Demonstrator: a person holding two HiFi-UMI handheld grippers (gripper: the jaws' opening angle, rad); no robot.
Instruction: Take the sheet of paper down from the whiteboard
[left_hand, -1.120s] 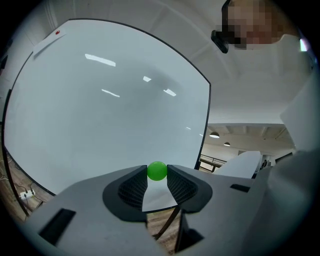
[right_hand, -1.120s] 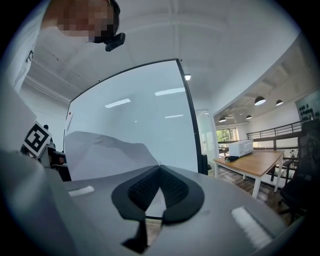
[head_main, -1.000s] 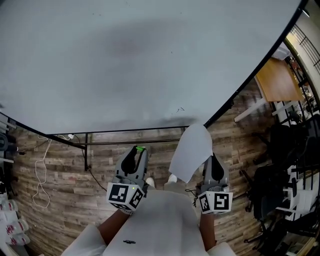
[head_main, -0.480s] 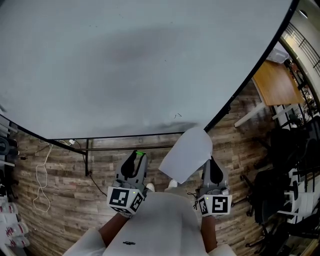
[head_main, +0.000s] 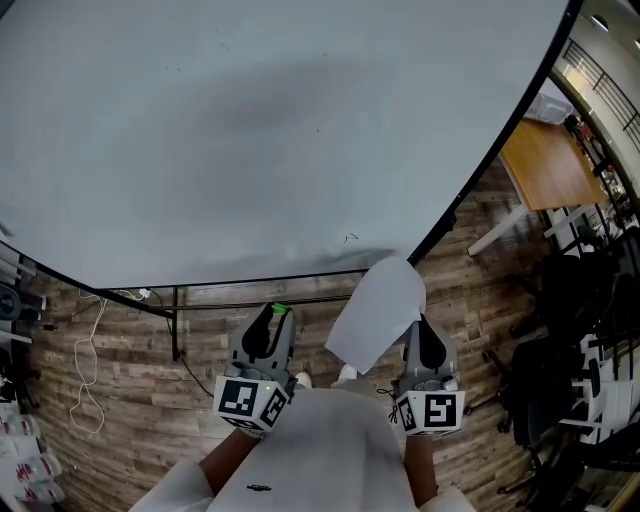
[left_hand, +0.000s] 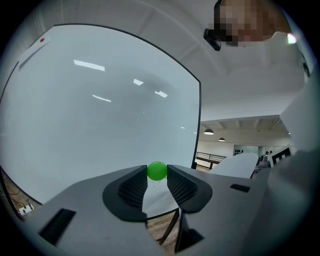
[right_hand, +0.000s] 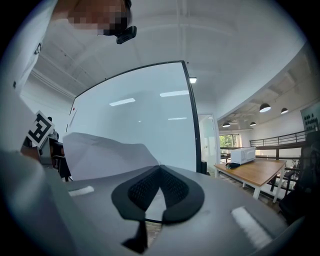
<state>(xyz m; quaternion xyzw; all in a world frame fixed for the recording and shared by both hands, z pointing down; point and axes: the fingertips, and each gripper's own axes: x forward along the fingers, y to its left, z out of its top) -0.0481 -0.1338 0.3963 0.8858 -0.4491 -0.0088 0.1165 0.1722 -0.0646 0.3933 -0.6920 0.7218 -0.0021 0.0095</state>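
A big whiteboard (head_main: 250, 130) fills the head view's upper part, with nothing pinned on the face that shows. The white sheet of paper (head_main: 375, 310) hangs free of the board, curled, and my right gripper (head_main: 420, 325) is shut on its lower right edge. In the right gripper view the paper (right_hand: 105, 152) spreads left from the closed right gripper (right_hand: 160, 170). My left gripper (head_main: 278, 312) is shut on a small green round magnet (left_hand: 157, 170), pinched between its pads at the tips. Both grippers point level at the board (left_hand: 100, 115).
The board's black stand bars (head_main: 175, 320) cross the wooden plank floor below it, and a white cable (head_main: 85, 370) lies at the left. A wooden table (head_main: 545, 165) and black chairs (head_main: 575, 300) stand at the right. A white appliance (right_hand: 243, 155) sits on that table.
The paper swung a little to the left and back again while held. Both grippers keep about the same places and the same grips.
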